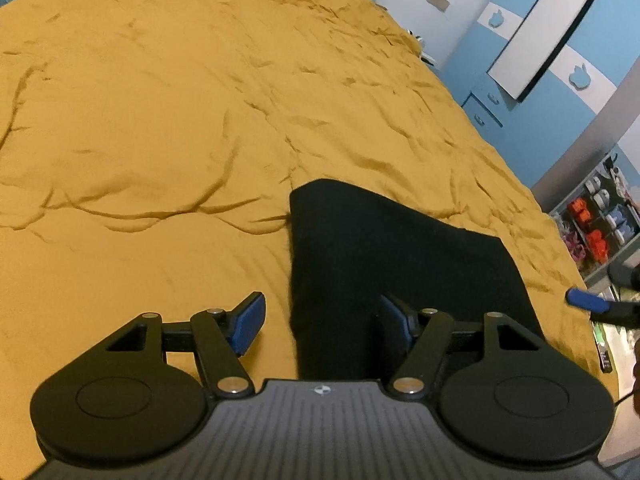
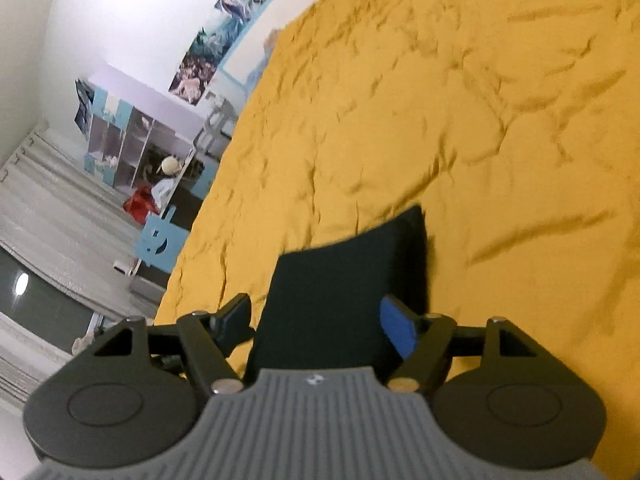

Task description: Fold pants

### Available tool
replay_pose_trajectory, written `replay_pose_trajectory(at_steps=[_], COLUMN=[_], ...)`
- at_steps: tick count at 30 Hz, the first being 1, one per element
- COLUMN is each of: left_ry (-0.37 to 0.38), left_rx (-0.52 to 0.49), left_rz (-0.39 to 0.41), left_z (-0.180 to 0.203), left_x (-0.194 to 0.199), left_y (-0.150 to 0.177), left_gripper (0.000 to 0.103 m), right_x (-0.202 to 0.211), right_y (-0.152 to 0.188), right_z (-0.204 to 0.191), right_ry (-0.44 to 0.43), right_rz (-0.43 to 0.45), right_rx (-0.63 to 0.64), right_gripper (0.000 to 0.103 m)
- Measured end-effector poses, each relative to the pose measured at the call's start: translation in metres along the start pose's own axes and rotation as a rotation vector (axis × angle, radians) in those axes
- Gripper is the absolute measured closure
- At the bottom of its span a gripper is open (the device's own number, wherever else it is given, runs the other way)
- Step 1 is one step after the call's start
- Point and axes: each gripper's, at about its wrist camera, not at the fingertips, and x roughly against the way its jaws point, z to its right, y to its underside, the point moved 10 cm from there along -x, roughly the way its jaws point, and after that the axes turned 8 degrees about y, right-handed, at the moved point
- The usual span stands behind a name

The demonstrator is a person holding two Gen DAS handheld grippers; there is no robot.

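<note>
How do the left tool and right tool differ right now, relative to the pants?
The left tool straddles the left edge of the folded black pants; the right tool sits over their middle. The left view is level, the right tilted. Both are open, gripping nothing.

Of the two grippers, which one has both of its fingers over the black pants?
Neither fully. The left gripper straddles the edge of the pants, one finger over the yellow bedspread. The right gripper frames the pants between open jaws.
</note>
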Motion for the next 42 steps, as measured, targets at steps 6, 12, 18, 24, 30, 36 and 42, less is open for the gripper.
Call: replay_pose_trajectory(at_steps=[6, 12, 18, 24, 30, 36, 42], left_ry=[0.026, 0.075, 0.17, 0.229, 0.253, 0.258, 0.253], left_rx=[0.019, 0.05, 0.116, 0.135, 0.136, 0.123, 0.064], left_rz=[-0.019, -0.044, -0.087, -0.11, -0.114, -0.077, -0.026], left_z=[-0.006, -0.011, -0.015, -0.012, -0.002, 0.011, 0.032], left_x=[-0.015, -0.028, -0.042, -0.054, -0.058, -0.041, -0.003], left_y=[0.0, 0.005, 0.01, 0.013, 0.013, 0.004, -0.009], left_gripper=[0.027, 0.026, 0.019, 0.015, 0.024, 0.069, 0.073], right_x=[-0.032, -0.075, -0.109, -0.128, -0.126, -0.112, -0.083], right_y=[0.009, 0.024, 0.038, 0.041, 0.047, 0.046, 0.033], right_z=[0.007, 0.033, 0.043, 0.04, 0.031, 0.019, -0.031], right_ry=[0.08, 0.127, 0.083, 0.012, -0.014, -0.028, -0.066], right_rz=[-0.1, -0.192, -0.257, -0.253, -0.235, -0.212, -0.156], right_rx=[0.024, -0.023, -0.074, -0.082, -0.067, -0.064, 0.016], right_gripper=[0.033, 0.033, 0.029, 0.024, 0.052, 0.078, 0.081])
